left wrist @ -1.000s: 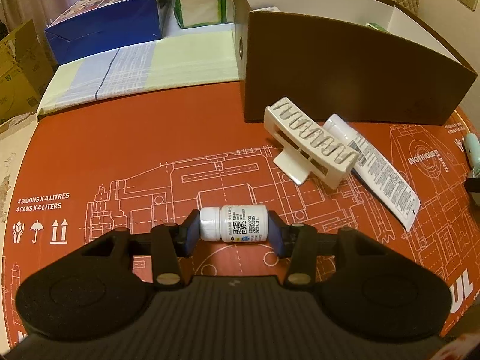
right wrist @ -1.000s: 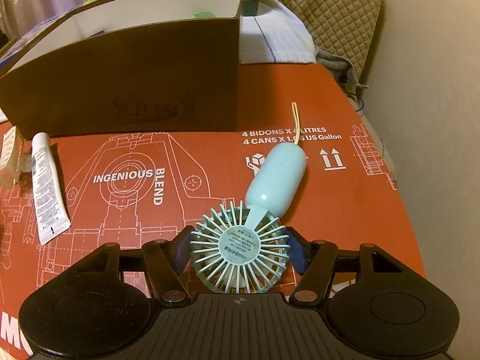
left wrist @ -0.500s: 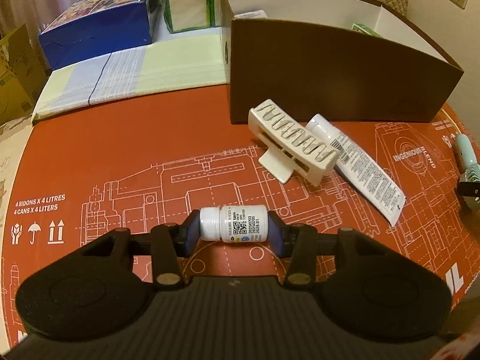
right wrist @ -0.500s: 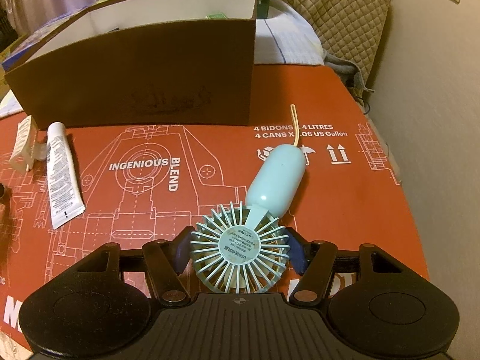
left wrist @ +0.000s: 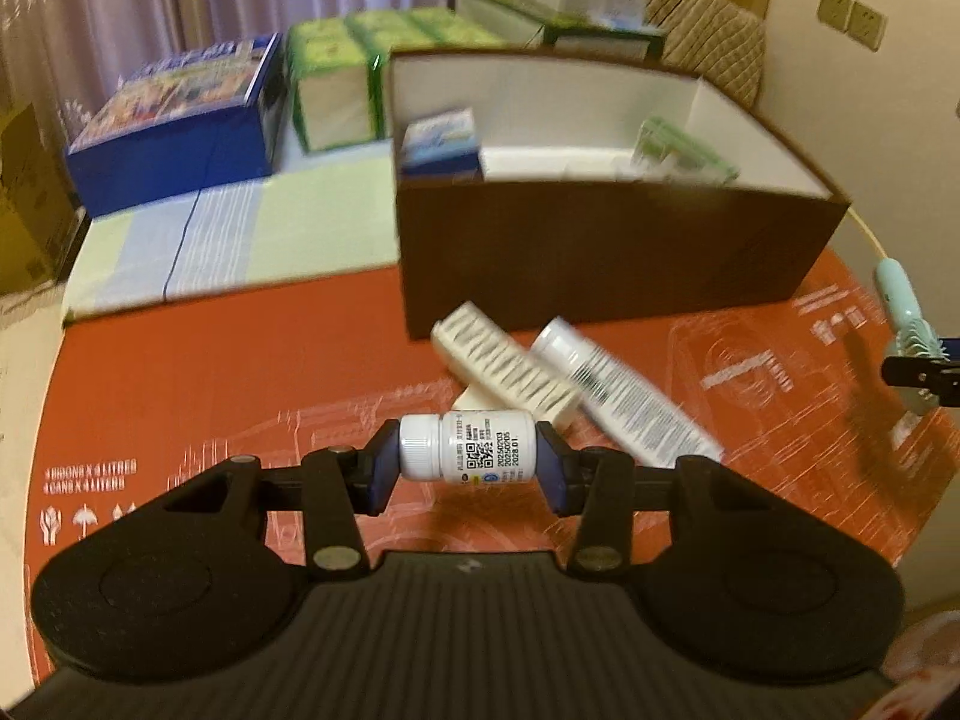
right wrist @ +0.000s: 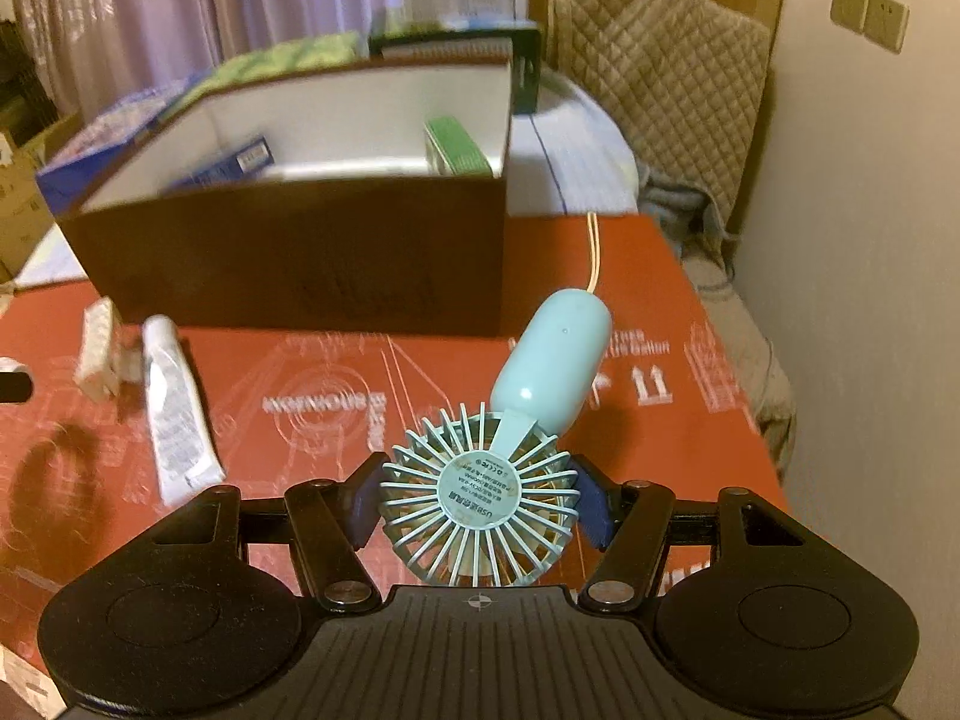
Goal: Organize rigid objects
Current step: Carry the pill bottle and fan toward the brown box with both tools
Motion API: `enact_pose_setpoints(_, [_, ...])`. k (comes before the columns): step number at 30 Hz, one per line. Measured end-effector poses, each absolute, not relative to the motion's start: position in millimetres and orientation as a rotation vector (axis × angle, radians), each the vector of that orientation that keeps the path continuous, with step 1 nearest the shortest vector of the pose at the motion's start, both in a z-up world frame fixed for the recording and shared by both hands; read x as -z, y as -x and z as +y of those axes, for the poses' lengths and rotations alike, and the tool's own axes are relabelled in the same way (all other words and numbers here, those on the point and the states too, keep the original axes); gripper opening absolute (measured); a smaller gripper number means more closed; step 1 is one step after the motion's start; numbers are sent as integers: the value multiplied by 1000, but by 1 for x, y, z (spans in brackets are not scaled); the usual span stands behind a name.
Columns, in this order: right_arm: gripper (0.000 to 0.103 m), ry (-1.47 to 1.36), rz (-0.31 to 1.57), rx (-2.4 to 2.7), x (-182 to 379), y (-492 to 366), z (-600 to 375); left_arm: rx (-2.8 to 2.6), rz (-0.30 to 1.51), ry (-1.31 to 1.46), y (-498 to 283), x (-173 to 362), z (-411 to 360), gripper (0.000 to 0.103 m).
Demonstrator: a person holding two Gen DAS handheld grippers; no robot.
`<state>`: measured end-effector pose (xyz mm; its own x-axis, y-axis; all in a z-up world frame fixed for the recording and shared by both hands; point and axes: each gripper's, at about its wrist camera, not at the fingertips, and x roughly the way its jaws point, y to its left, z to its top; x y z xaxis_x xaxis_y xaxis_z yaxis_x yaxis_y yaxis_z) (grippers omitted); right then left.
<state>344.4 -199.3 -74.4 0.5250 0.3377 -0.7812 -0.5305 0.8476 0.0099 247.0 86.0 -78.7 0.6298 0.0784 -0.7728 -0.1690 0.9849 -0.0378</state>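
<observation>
My left gripper (left wrist: 467, 468) is shut on a small white pill bottle (left wrist: 467, 447), held sideways above the red mat. My right gripper (right wrist: 480, 507) is shut on the round head of a light blue handheld fan (right wrist: 480, 504), whose handle (right wrist: 552, 360) sticks out ahead with a yellow cord. The fan (left wrist: 906, 318) and right gripper also show at the right edge of the left wrist view. Ahead stands a brown box (left wrist: 600, 252) with white inner walls, holding a blue carton (left wrist: 441, 141) and a green carton (left wrist: 684, 150). A white clip (left wrist: 510, 366) and a white tube (left wrist: 624, 402) lie on the mat before the box.
The red printed mat (left wrist: 210, 372) covers the round table. Behind it lie a striped cloth (left wrist: 228, 228), a blue box (left wrist: 174, 120) and green packs (left wrist: 336, 84). A quilted chair (right wrist: 660, 78) and a wall (right wrist: 870, 240) stand at the right.
Both grippers have risen with their loads, and the views now look over the box's front wall at the cartons inside. The fan's handle has come off the mat.
</observation>
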Motion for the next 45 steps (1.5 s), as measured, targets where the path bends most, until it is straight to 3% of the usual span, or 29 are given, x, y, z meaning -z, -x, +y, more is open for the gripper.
enact_pose_setpoints(12, [60,225,705,-692,12,-345,-171,-70,754,91,-272,25,65,42])
enact_pose_setpoints(24, [60,292,624,-835,-2,-391,-134,-25,727,59,-338,11,47,42])
enact_pose_setpoints(36, [60,376,660,-989,11,-462,-102,-19,805,58,-414,24,49,42])
enact_pose_setpoints(45, [60,521,807,-1043,45,-507,-82,-15,923,75,-451,55,51,42])
